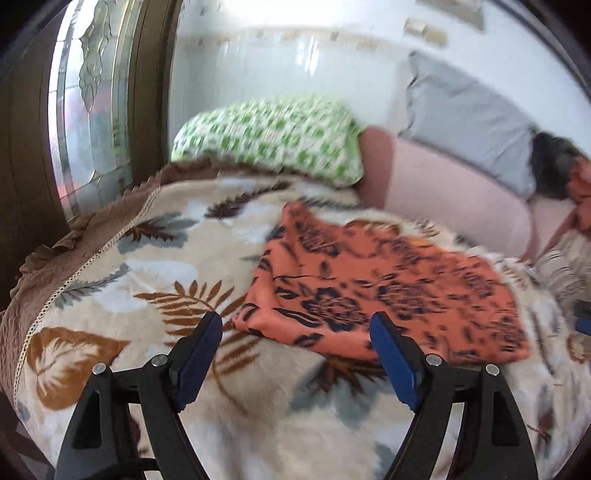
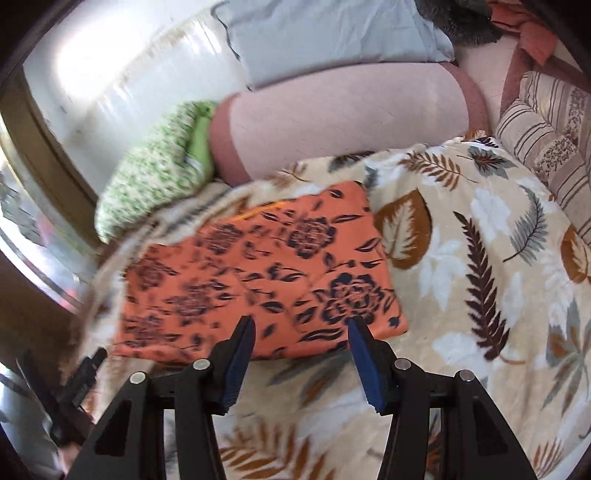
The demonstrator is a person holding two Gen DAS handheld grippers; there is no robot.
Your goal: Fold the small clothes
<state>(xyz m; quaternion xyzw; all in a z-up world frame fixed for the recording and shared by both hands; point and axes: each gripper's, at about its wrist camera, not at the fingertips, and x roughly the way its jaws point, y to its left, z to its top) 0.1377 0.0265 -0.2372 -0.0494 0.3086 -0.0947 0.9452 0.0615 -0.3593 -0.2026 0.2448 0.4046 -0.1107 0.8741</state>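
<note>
Cream blanket (image 1: 155, 258) printed with brown and grey leaves across the lower frame. Green-and-white patterned pillow (image 1: 273, 136) at upper centre, beside a pink bolster (image 1: 454, 192). Grey pillow (image 1: 465, 118) at upper right. Striped cushion (image 2: 546, 140) at right edge. Window (image 1: 88, 110) at upper left.

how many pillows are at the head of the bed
3 clearly: a green checked pillow nearest the window, a pink bolster beside it, and a grey pillow on top against the wall. More may lie hidden at the far right.

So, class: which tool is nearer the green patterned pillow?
Left. The left tool hovers by the orange floral garment's pillow-side end, facing the green patterned pillow; the right tool is at the garment's opposite end.
</note>
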